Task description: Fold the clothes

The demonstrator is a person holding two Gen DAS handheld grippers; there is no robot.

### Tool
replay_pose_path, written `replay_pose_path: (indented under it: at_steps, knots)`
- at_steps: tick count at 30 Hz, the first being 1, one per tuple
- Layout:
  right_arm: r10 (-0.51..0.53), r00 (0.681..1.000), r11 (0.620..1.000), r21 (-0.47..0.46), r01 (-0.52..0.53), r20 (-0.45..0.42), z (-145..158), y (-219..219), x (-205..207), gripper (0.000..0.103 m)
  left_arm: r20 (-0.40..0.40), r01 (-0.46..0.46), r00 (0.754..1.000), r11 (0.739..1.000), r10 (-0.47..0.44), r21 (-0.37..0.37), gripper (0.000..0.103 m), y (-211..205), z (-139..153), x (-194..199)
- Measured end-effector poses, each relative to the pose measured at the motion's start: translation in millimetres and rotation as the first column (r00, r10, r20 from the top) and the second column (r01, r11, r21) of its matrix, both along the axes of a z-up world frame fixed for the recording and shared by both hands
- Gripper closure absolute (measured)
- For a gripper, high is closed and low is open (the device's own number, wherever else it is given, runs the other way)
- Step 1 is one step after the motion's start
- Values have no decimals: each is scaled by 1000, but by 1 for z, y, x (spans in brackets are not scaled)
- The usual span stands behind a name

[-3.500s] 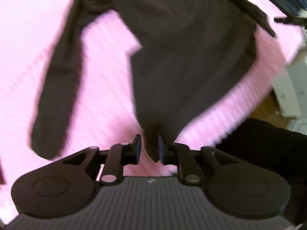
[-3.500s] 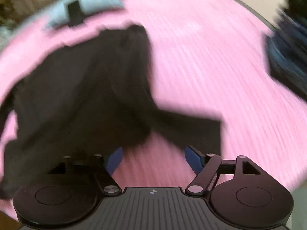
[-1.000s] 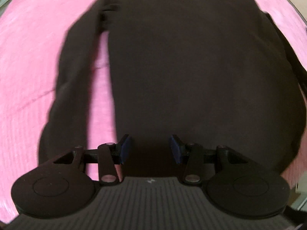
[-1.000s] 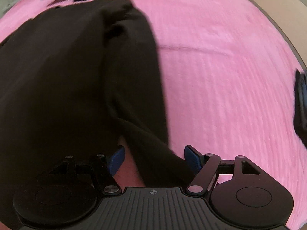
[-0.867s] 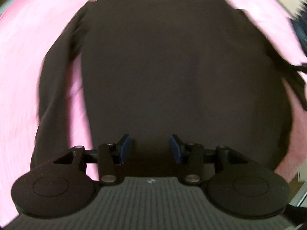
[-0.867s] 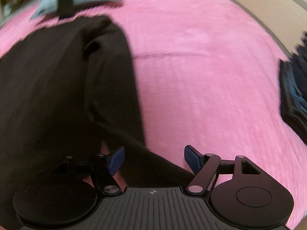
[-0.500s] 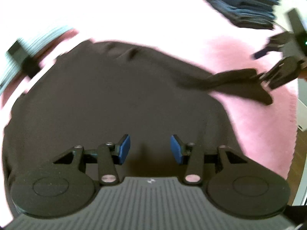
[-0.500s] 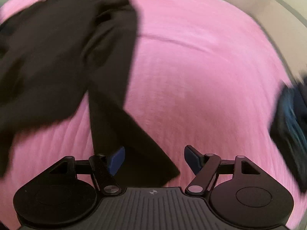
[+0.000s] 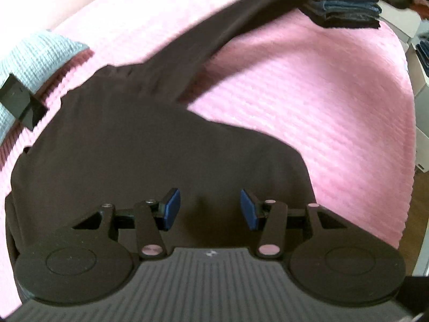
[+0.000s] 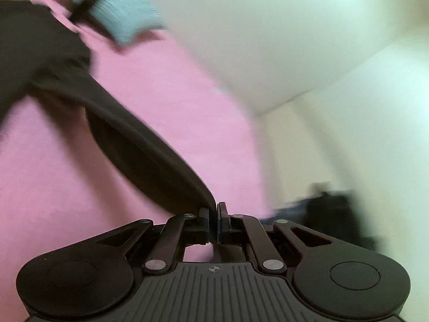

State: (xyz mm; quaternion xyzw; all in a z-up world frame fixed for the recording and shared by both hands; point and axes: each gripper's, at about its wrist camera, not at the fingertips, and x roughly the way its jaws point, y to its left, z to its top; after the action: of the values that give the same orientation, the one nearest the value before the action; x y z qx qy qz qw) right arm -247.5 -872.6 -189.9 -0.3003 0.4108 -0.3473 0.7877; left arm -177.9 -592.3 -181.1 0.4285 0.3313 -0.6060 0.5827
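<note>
A second ago the dark brown long-sleeved knit top (image 9: 150,150) lay flat with both sleeves down; now its right sleeve (image 10: 150,145) is lifted taut off the pink ribbed bedspread (image 9: 308,86). The right tongs (image 10: 213,221) are closing, pads clenched on the sleeve's cuff. The left tongs (image 9: 210,209) hang released above the top's body, nothing between them. A pale blue waffle-weave cloth (image 9: 29,56) and stacked folded dark garments (image 9: 346,13) lie nearby. No writing is readable.

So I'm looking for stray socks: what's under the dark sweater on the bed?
Only the pink bedspread shows around the dark sweater. Its body lies flat and hides whatever is beneath; under the lifted sleeve, just bedspread.
</note>
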Motion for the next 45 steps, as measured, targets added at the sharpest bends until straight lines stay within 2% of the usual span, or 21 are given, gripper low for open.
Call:
replay_pose_path:
  at_steps: [1,2,3,6,9,13,15,16,18,23,25,30,32,34,36,38,39,40,41,43,45]
  knots:
    - [-26,1000,999,-46,25,-17,-9,-3,-5,53,2,-2,1000,1000,1,12,58,6,0,0]
    - [-72,996,997,6,72,-56,-24,-8,-9,10,3,-4,1000,1000,4,25,58,12,0,1]
    - [-108,991,989,92,115,-77,-35,-12,-12,6,1,-12,1000,999,12,39,58,17,-2,3]
    - [-203,977,918,335,211,-61,-57,-2,-16,7,9,-77,997,993,77,84,57,42,-9,16]
    - [-259,966,797,564,215,-1,-57,28,-16,7,29,-179,984,975,177,130,56,79,-13,31]
    - [-320,946,531,837,128,59,-61,76,-9,8,64,-299,954,938,292,178,56,135,-14,49]
    - [-358,932,355,931,81,56,-66,105,-6,31,62,-294,956,938,288,183,56,158,-13,48]
    - [-365,930,291,955,64,49,-70,113,-3,32,59,-286,958,941,279,184,56,168,-13,47]
    - [-345,937,219,975,21,57,-77,139,3,32,32,-219,976,960,217,175,56,183,-15,39]
    - [-292,954,189,982,-4,60,-89,187,18,53,-66,66,996,996,-62,65,56,203,-16,2]
    - [-326,944,203,979,13,55,-89,198,18,54,-64,197,979,980,-196,13,56,208,-18,-21]
    - [-573,817,257,962,97,70,-56,204,-28,54,0,410,912,911,-411,-51,56,200,-40,-87]
    - [-573,817,277,953,120,64,-46,209,-43,53,33,444,896,895,-443,-37,56,190,-53,-109]
    - [-559,827,292,947,135,54,-44,209,-48,52,72,445,893,895,-443,-14,56,184,-67,-123]
    - [-552,833,295,944,145,45,-44,207,-57,29,116,419,899,907,-421,46,60,173,-81,-132]
    - [-548,835,278,953,122,53,-48,203,-63,28,99,390,913,918,-396,74,76,166,-85,-131]
    - [-540,840,263,959,104,57,-52,200,-62,28,89,380,918,922,-386,80,98,166,-82,-130]
    - [-530,845,247,966,74,71,-56,193,-59,28,80,370,923,925,-376,81,100,167,-77,-128]
    - [-520,850,230,972,42,86,-59,187,-57,28,50,356,932,932,-359,64,101,170,-65,-121]
    - [-503,856,192,981,-23,118,-65,175,-51,28,-148,230,962,973,-227,0,101,176,-29,-88]
    - [-514,846,135,987,-87,145,-71,166,-46,28,-330,53,942,997,-66,-49,101,187,9,-47]
